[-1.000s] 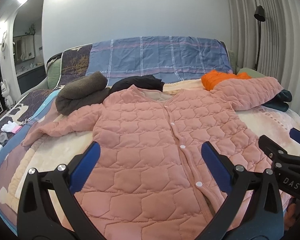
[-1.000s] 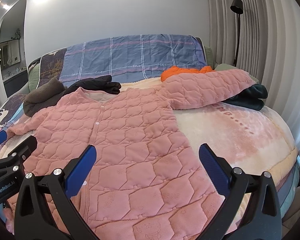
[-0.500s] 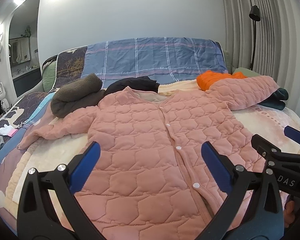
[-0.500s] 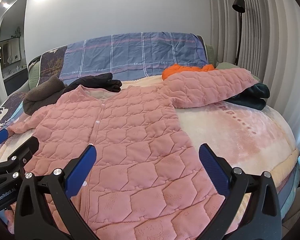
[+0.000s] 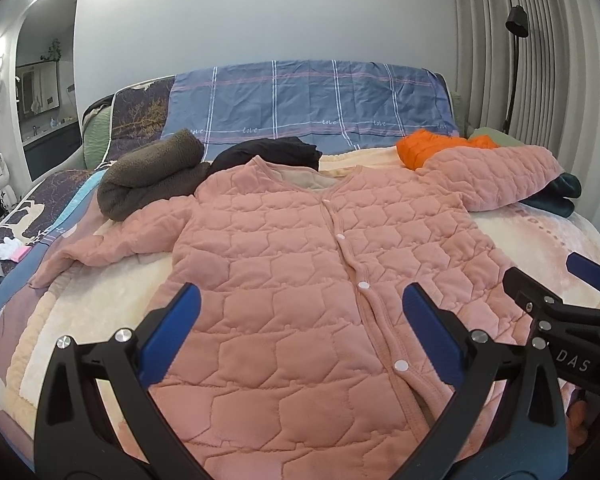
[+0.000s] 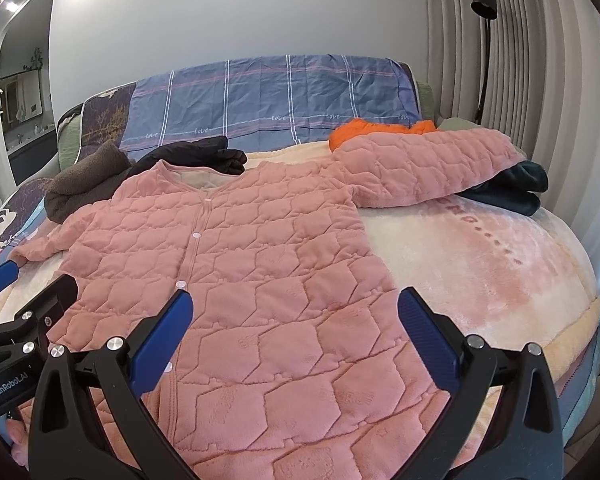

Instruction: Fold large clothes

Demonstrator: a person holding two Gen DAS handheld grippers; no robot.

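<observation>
- At the near edge of the bed (image 5: 572,240), the left gripper (image 5: 300,320) is held with its blue-padded fingers (image 5: 172,332) spread wide, and nothing is gripped between them.
- Beside it, the right gripper (image 6: 296,320) is likewise spread wide and empty; it is seen at the right edge of the left wrist view, and the left one at the left edge of the right wrist view.
- Beneath both grippers, a pink quilted jacket (image 5: 284,264) is laid flat, front up, on a cream blanket (image 6: 480,264); whether the fingers touch the fabric cannot be told.
- The jacket's long axis is run from near to far: the hem is nearest the grippers and the collar is pointed toward the headboard end.
- The row of white snaps (image 5: 363,285) is closed down the middle.
- The sleeves are stretched out sideways, one to the left and one to the right and slightly away.
- The right sleeve (image 6: 428,168) is draped over a dark teal garment (image 6: 516,192) and touches an orange garment (image 6: 364,130).
- Past the collar, a black garment (image 5: 268,152) and a rolled brown fleece (image 5: 152,176) are seen.
- Farthest off, a blue checked cover (image 5: 312,104) is spread against the wall.
</observation>
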